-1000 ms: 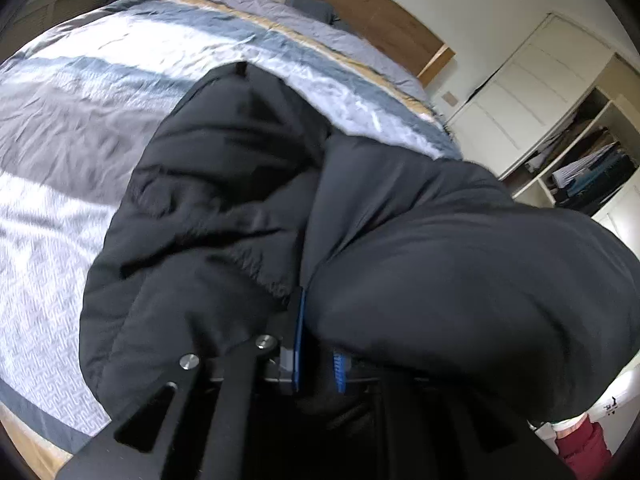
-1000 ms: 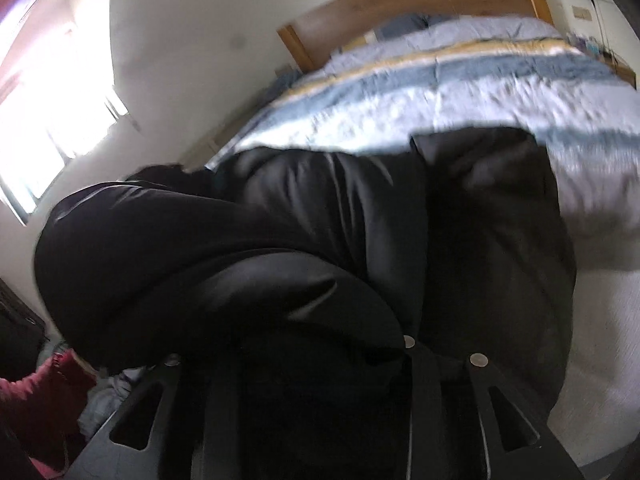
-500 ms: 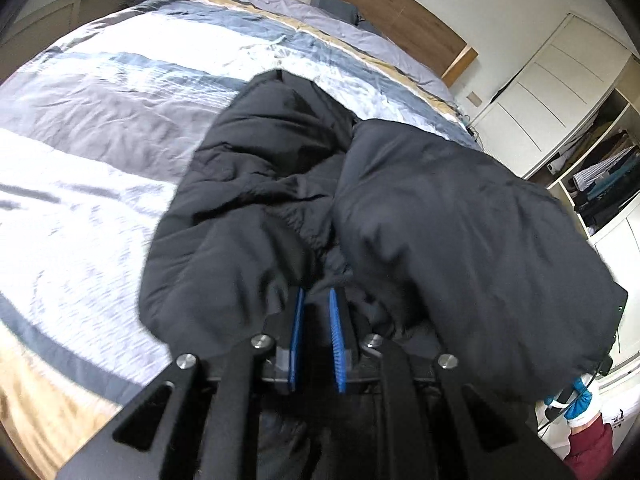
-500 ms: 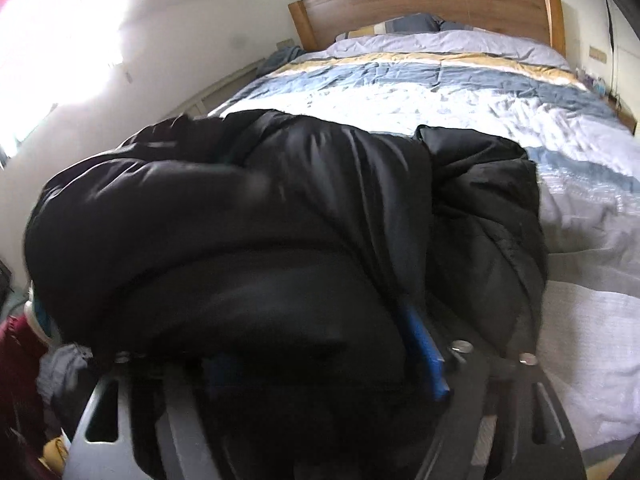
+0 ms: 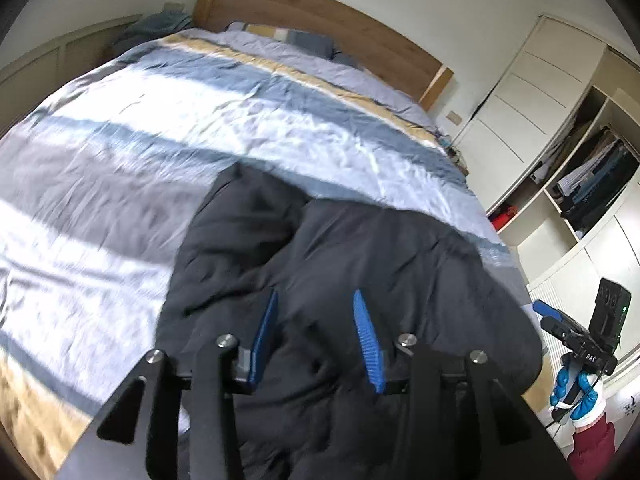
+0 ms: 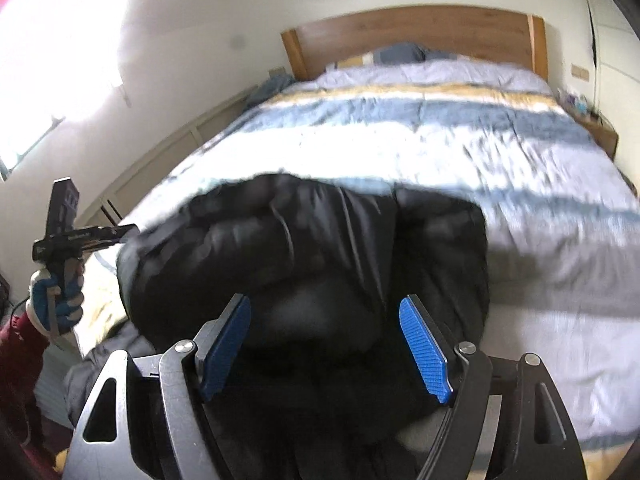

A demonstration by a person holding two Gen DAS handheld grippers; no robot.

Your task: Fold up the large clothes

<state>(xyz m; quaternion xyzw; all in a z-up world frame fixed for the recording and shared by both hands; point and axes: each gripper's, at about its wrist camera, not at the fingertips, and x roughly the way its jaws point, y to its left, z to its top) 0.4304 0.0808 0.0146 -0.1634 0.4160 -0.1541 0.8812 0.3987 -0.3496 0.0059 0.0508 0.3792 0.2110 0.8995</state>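
A black puffy jacket (image 5: 344, 280) lies bunched in a folded heap on the near end of the striped bed (image 5: 160, 128). My left gripper (image 5: 315, 296) hovers above it with its jaws opening. Its blue pads (image 5: 266, 324) stand apart and nothing is pressed between them. In the right wrist view the same jacket (image 6: 304, 248) fills the lower middle. My right gripper (image 6: 325, 304) is open wide above it, pads (image 6: 424, 344) clear of the fabric. A gloved hand (image 5: 576, 392) at the far right holds the right gripper's handle. A gloved hand (image 6: 56, 300) at the left holds the other handle.
The bed has a wooden headboard (image 5: 320, 20) and pillows (image 5: 304, 40) at the far end. A white wardrobe with open shelves of clothes (image 5: 592, 184) stands to the right of the bed. A bright window (image 6: 40, 80) is on the left wall.
Both grippers let go of the jacket and rose away from it. The left pads went from pinched on fabric to apart. The jacket has settled lower on the bed.
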